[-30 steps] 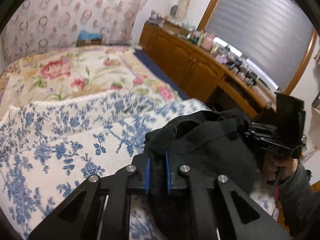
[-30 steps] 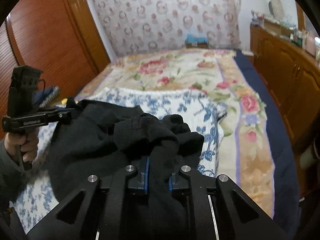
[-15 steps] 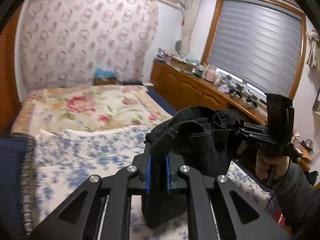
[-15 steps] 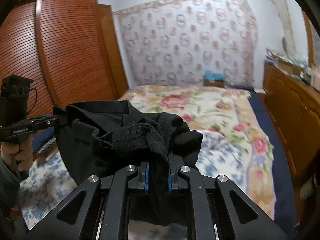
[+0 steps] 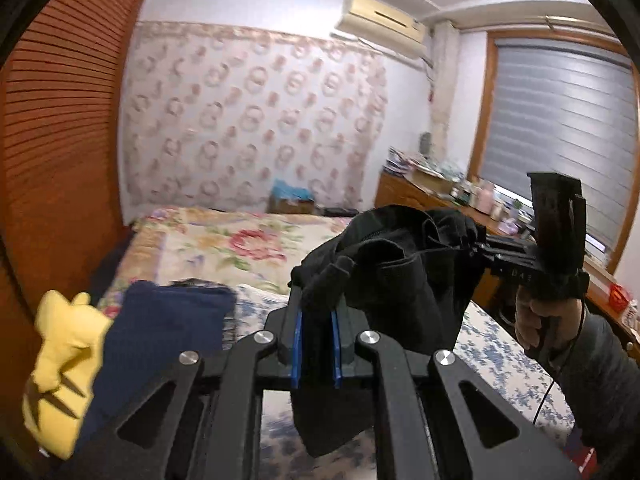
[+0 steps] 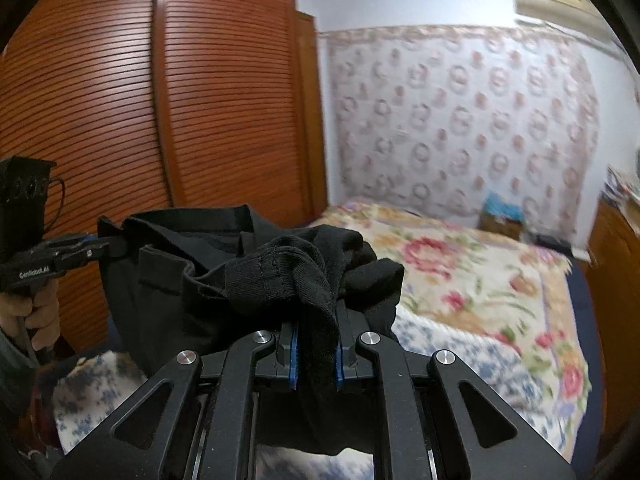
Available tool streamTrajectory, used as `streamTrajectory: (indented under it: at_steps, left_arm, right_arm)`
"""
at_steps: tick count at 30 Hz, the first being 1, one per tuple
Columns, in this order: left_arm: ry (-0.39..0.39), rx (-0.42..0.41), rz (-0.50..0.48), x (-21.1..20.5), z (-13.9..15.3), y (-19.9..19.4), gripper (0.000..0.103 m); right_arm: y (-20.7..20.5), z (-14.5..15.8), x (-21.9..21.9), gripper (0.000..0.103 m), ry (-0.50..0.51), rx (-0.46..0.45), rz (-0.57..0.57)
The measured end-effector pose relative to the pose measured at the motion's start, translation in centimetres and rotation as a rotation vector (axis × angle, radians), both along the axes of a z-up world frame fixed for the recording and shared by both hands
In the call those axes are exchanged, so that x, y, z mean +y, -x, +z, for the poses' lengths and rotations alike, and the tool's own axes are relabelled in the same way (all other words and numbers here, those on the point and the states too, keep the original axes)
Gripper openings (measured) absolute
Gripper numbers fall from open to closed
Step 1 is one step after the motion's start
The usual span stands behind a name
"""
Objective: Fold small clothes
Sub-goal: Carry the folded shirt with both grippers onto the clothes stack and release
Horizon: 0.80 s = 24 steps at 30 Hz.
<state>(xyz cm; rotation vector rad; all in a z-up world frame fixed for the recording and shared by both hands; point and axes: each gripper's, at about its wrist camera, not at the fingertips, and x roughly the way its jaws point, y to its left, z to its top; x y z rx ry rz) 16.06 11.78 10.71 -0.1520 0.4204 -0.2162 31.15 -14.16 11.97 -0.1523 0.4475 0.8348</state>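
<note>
A black garment (image 5: 404,276) hangs in the air between both grippers, above the bed. My left gripper (image 5: 316,332) is shut on one bunched edge of it, the blue pads pressing the cloth. My right gripper (image 6: 316,344) is shut on the other edge, a ribbed black band (image 6: 276,276) draped over its fingers. In the left wrist view the right gripper (image 5: 486,250) shows at the right, held by a hand (image 5: 540,320). The right wrist view has the left gripper (image 6: 96,246) at the left edge. The garment sags in loose folds between them.
Below lies a bed with a blue-flowered cloth (image 5: 500,356) over a rose-patterned cover (image 6: 460,264). A folded navy garment (image 5: 160,340) and a yellow plush toy (image 5: 56,364) sit at the left. A slatted wooden wardrobe (image 6: 140,112) stands left, a cluttered wooden dresser (image 5: 432,196) right.
Both grippers have lifted the black garment off the blue-flowered cloth and tilted up, so the views now show walls, wardrobe and window. The navy garment and yellow toy have come into view.
</note>
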Motion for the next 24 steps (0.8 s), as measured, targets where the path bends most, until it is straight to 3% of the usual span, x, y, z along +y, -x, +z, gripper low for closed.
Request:
streamTrajectory:
  at_steps: [3, 9, 18, 21, 24]
  left_arm:
    - [0.012, -0.012, 0.057, 3.1, -0.6, 1.7, 0.008]
    - [0.068, 0.007, 0.190, 8.7, -4.1, 3.0, 0.008]
    - [0.165, 0.072, 0.336, 12.8, -11.0, 5.9, 0.008]
    - [0.157, 0.109, 0.365, 12.9, -12.7, 5.7, 0.008]
    - [0.167, 0.128, 0.379, 13.1, -13.8, 5.6, 0.008]
  right_arm:
    - [-0.3, 1.2, 3.7, 0.010, 0.023, -0.018, 0.065]
    - [-1.9, 2.5, 15.6, 0.010, 0.136, -0.053, 0.207]
    - [-5.2, -1.4, 28.9, 0.010, 0.298, -0.023, 0.307]
    - [-6.6, -2.9, 30.8, 0.015, 0.311, 0.023, 0.291]
    - [-7.8, -4.2, 32.8, 0.029, 0.348, 0.067, 0.227]
